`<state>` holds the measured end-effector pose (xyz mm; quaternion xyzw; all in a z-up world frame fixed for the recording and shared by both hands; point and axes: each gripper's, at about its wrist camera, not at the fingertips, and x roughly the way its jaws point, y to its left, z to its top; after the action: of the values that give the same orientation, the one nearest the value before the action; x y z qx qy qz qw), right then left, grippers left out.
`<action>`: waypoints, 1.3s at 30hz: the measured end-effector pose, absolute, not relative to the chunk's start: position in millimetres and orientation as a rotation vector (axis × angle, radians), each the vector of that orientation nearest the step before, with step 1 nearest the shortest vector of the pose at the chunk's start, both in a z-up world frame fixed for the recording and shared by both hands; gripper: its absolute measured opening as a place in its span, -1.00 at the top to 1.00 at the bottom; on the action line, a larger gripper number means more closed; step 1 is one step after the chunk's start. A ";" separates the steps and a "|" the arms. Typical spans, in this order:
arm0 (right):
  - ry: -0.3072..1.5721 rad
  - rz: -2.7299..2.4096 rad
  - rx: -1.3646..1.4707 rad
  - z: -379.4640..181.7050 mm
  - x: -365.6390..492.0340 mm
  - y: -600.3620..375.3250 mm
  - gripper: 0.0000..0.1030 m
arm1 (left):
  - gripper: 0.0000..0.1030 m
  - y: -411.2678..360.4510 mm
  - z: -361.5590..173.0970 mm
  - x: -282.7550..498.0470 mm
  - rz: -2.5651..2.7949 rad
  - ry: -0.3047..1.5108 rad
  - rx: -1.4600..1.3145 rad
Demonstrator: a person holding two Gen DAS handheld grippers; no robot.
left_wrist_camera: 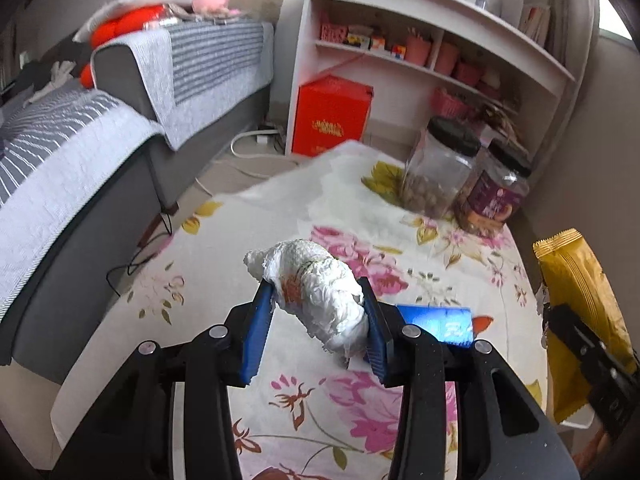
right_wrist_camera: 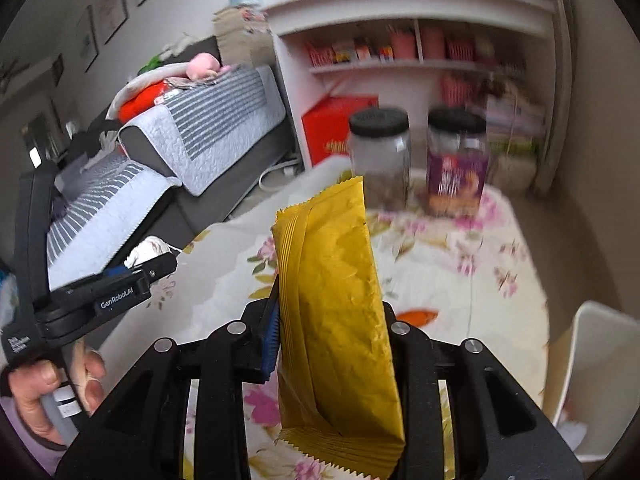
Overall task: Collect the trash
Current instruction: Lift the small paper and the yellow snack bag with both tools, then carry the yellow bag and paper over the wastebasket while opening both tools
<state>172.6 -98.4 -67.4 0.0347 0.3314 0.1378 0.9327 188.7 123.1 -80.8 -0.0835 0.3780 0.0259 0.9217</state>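
Observation:
My left gripper point(left_wrist_camera: 318, 300) is shut on a crumpled white tissue wad point(left_wrist_camera: 316, 292) and holds it above the flowered tablecloth point(left_wrist_camera: 224, 256). My right gripper point(right_wrist_camera: 332, 312) is shut on a yellow snack wrapper point(right_wrist_camera: 336, 312) and holds it upright above the table. The wrapper also shows at the right edge of the left wrist view point(left_wrist_camera: 580, 312). The left gripper with the tissue point(right_wrist_camera: 150, 250) shows at the left of the right wrist view. A blue card-like object point(left_wrist_camera: 440, 324) lies on the table behind the left gripper's right finger.
Two black-lidded plastic jars point(left_wrist_camera: 440, 172) point(left_wrist_camera: 496, 196) stand at the table's far end. A white bin point(right_wrist_camera: 592, 376) sits low at the right of the table. A grey sofa point(left_wrist_camera: 100, 152) is on the left, with a white shelf point(left_wrist_camera: 400, 40) and red box point(left_wrist_camera: 332, 116) behind.

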 end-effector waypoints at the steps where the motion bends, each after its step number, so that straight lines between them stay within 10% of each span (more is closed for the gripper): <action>1: 0.663 0.283 0.065 -65.8 172.1 -96.5 0.42 | 0.19 121.2 -78.4 188.2 0.059 0.763 -0.166; 39: 0.545 -0.006 0.050 -39.5 133.3 -182.1 0.37 | 0.18 -4.5 -42.7 169.0 -0.071 0.641 -0.004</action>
<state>133.3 -182.1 -39.5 0.0245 0.2693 -0.0028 0.9627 169.0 -4.5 -42.7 -0.0018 0.3148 -0.0348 0.9485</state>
